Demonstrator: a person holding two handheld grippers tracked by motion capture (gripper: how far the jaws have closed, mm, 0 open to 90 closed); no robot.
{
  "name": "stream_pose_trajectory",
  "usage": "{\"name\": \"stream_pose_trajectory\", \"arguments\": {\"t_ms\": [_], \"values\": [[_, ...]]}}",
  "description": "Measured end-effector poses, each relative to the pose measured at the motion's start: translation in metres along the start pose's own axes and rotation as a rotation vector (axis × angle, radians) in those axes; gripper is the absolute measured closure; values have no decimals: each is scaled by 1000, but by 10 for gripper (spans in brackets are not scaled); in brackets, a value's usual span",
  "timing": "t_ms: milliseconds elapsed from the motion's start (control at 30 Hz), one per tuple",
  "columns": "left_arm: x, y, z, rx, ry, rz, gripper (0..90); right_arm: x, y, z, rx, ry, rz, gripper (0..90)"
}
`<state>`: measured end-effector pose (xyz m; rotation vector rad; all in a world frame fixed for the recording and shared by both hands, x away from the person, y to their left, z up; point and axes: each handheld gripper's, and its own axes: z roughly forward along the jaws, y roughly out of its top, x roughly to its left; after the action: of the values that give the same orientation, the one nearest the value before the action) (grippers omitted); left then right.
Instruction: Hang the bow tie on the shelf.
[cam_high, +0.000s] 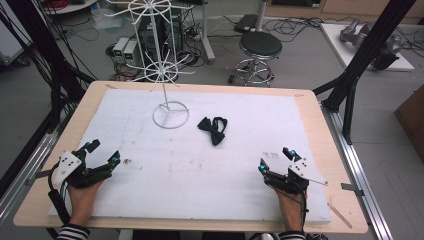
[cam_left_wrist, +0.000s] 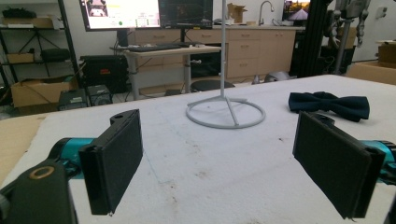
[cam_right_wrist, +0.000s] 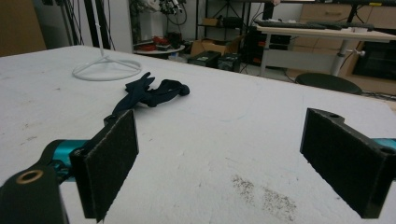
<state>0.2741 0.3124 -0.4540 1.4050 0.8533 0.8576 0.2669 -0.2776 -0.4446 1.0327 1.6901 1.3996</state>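
A: Where does the bow tie (cam_high: 212, 129) lie?

B: Flat on the white pad (cam_high: 150, 160) that covers the desk (cam_high: 310, 107), past the middle, just right of the ring base of the white wire rack (cam_high: 170, 114); near the base but not touching it; nothing sits inside that ring, and the rack's arms carry nothing that I can see.

A: And the grippers?

B: The left gripper (cam_high: 102, 152) rests near the front left corner of the pad, jaws spread wide, holding nothing; the right gripper (cam_high: 275, 159) sits near the front right, likewise released and bare; both are well apart from the bow tie.

A: Room to move?

B: Plenty of bare pad between the two grippers and ahead of them up to the rack and the bow tie; the pad stops short of the desk's wooden rim on all sides; a black frame leg (cam_high: 357, 70) stands off the right far corner.

A: Anything hard to make out?

B: The rack's top is cut off in the high view; in the right gripper view the bow tie (cam_right_wrist: 149, 93) looks crumpled and its strap is unclear; small dark specks (cam_right_wrist: 264, 193) stain the pad.
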Motion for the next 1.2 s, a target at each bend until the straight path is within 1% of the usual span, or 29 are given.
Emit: {"name": "stream_pose_trajectory", "arguments": {"t_ms": [167,200,400,500,533,667,733,833,867,900,1000,1067,1100,1133,1200], "values": [[0,0,0,1,0,1,163,1,13,1,2,13,-18,105],[0,0,0,1,0,0,164,2,16,1,7,17,-13,105],[0,0,0,1,1,-1,164,4,34,5,11,33,-24,105],[0,0,0,1,1,-3,163,6,42,8,26,41,-27,106],[0,0,0,2,2,-3,163,6,45,10,26,41,-36,105],[0,0,0,2,1,-2,163,9,57,16,50,54,-47,106],[0,0,0,2,0,-1,164,10,62,21,61,64,-44,106],[0,0,0,5,1,-2,163,11,69,29,93,72,-46,106],[0,0,0,3,2,-3,163,12,71,31,95,73,-51,106],[0,0,0,5,1,-3,163,13,75,34,99,74,-66,106],[1,0,0,5,3,-3,163,15,83,43,133,87,-45,106],[1,0,0,5,3,-3,163,15,87,49,139,107,-35,106],[1,0,0,6,3,-3,163,15,88,52,152,117,-23,106],[1,0,0,5,2,-4,163,16,90,54,166,120,-18,106],[1,0,0,6,2,-4,163,16,94,60,175,129,-10,106]]}}
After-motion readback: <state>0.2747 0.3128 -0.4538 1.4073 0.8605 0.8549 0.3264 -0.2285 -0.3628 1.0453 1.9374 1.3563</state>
